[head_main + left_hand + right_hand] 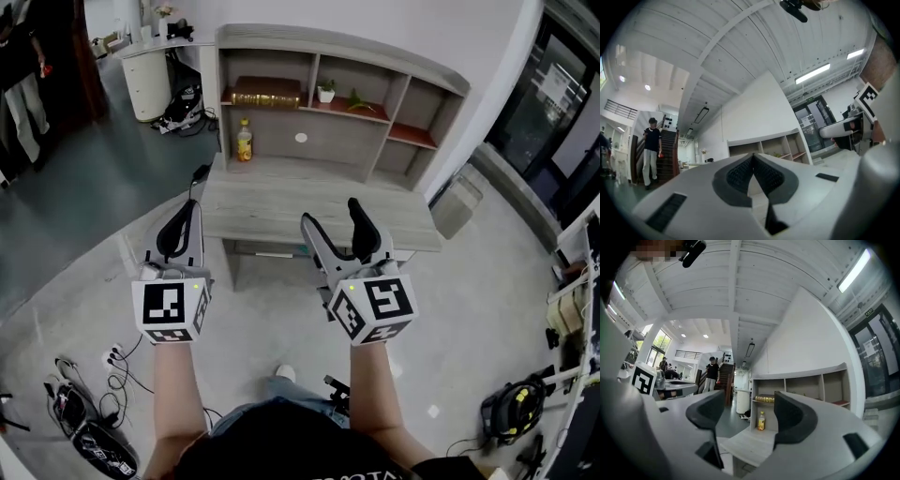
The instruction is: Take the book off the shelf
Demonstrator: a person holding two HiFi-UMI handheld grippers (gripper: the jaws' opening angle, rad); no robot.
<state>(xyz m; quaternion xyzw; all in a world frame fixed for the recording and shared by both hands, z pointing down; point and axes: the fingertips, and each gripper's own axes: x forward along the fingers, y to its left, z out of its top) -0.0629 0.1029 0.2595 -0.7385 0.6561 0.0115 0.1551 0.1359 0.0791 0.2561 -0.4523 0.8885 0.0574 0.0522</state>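
Note:
The book (265, 93) is brown with gilt edging and lies flat in the top left compartment of the grey shelf unit (309, 141) on the desk (281, 211). It shows small and far off between the right jaws, book (765, 399). My left gripper (187, 212) hovers short of the desk's left front edge, its jaws pressed together with nothing in them (753, 158). My right gripper (332, 216) hangs over the desk's front edge, jaws spread wide and empty (746, 401). Both are well short of the shelf.
A yellow bottle (244, 141) stands on the desk below the book. A small potted plant (326, 91) sits in the middle compartment. A white round cabinet (147, 80) stands at the far left, and cables with a power strip (112, 356) lie on the floor. A person (650, 150) stands by the stairs.

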